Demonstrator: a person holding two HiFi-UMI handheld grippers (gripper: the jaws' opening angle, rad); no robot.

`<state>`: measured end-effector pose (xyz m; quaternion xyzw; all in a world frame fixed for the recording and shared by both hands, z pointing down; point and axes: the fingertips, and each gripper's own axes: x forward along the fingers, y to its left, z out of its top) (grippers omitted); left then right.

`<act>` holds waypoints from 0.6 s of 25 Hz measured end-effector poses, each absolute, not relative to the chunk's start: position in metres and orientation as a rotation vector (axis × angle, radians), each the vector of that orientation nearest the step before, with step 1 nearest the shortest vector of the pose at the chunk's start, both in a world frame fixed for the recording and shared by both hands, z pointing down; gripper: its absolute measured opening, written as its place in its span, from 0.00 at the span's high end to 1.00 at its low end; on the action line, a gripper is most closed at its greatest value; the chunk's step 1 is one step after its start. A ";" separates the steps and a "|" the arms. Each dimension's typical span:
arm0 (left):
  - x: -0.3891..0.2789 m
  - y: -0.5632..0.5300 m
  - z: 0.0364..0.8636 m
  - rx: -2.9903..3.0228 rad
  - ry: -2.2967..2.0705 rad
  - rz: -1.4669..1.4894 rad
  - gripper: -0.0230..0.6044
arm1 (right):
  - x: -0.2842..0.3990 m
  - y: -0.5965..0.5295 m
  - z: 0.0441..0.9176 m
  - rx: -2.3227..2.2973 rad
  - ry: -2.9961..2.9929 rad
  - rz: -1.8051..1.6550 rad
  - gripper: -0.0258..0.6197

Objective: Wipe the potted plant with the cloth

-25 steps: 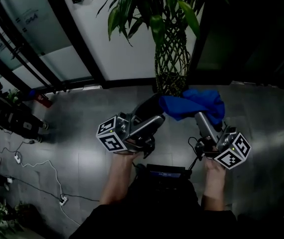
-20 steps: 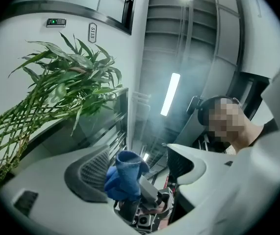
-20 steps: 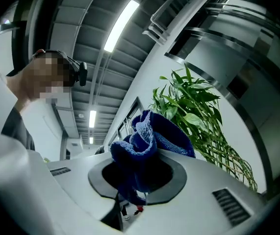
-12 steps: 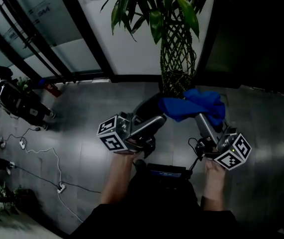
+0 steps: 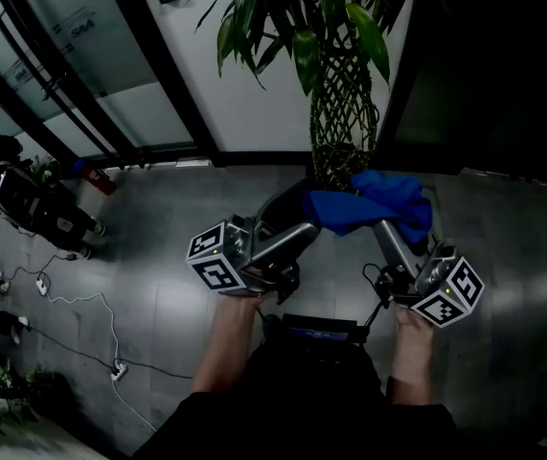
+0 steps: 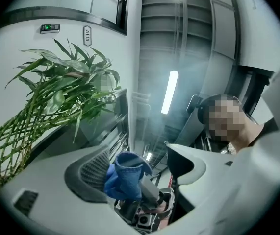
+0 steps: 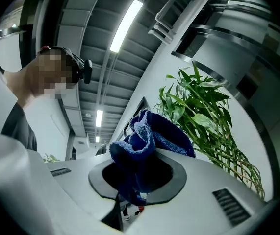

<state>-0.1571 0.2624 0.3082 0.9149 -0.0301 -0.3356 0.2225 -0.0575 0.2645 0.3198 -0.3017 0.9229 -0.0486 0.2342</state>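
Holding the cloth just short of the plant

The right claw (image 5: 384, 226) is clenched on the blue cloth (image 5: 374, 204), which sits bunched up between its jaws in the right gripper view. In the head view the cloth's long side runs across the picture, its free end reaching over toward the tip of the left claw (image 5: 297, 217). The left claw is released, jaws wide apart and pressing on nothing. The cloth shows only beyond and between them in the left gripper view.

The potted plant (image 5: 340, 94) lies straight ahead of both claws, and the foot of its braided trunk is just past the cloth. The trunk's long axis is upright. The leaves (image 5: 307, 51) fan outward at the top, well above the cloth. The pot is lost in shadow.

The right hand is the nearer, so the coming move probably calls for pushing the cloth forward and upward along the trunk toward the foliage.
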 end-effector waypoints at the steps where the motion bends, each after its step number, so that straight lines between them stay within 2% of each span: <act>1: -0.159 0.261 0.309 2.527 -0.082 -0.927 0.38 | -0.059 0.263 0.320 -0.829 2.535 -0.132 0.82; 15: -0.179 0.233 0.322 2.495 -0.069 -0.919 0.38 | -0.082 0.239 0.330 -0.861 2.550 -0.148 0.82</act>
